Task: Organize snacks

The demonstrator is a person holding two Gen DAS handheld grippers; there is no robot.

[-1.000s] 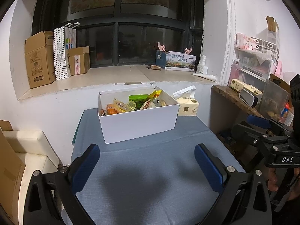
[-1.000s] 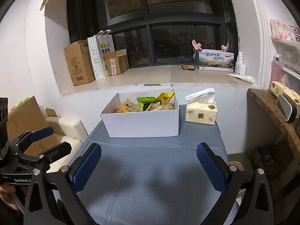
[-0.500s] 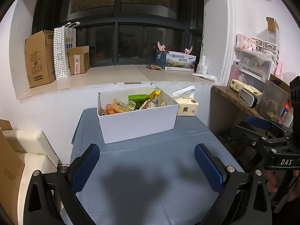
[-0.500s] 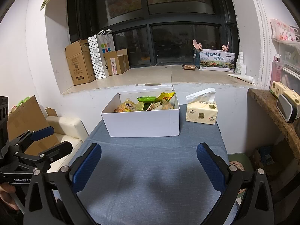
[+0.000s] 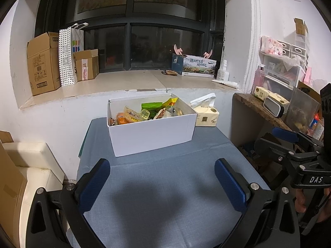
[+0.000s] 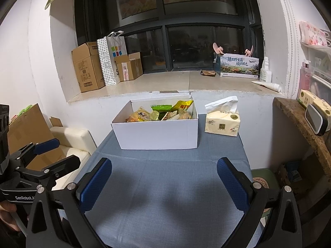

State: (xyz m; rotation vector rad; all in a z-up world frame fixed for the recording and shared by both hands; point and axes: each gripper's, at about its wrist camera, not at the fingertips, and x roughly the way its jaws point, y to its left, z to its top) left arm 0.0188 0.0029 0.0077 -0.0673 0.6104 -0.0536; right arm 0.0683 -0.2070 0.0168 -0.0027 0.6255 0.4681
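Observation:
A white open box [image 5: 153,133] stands at the far end of the blue-grey table [image 5: 161,196] and holds several snack packets [image 5: 144,112], green, yellow and orange. It also shows in the right wrist view [image 6: 159,135], with the snack packets [image 6: 163,112] inside. My left gripper [image 5: 162,180] is open and empty above the table's near part. My right gripper [image 6: 163,180] is open and empty there too. The right gripper shows at the right edge of the left wrist view [image 5: 289,142]. The left gripper shows at the left of the right wrist view [image 6: 51,155].
A tissue pack [image 6: 222,122] stands right of the box. Behind is a window ledge [image 6: 165,82] with cardboard boxes [image 6: 89,70] and a printed carton [image 6: 238,65]. A cream seat [image 6: 70,140] is left of the table, a cluttered shelf [image 5: 269,107] right.

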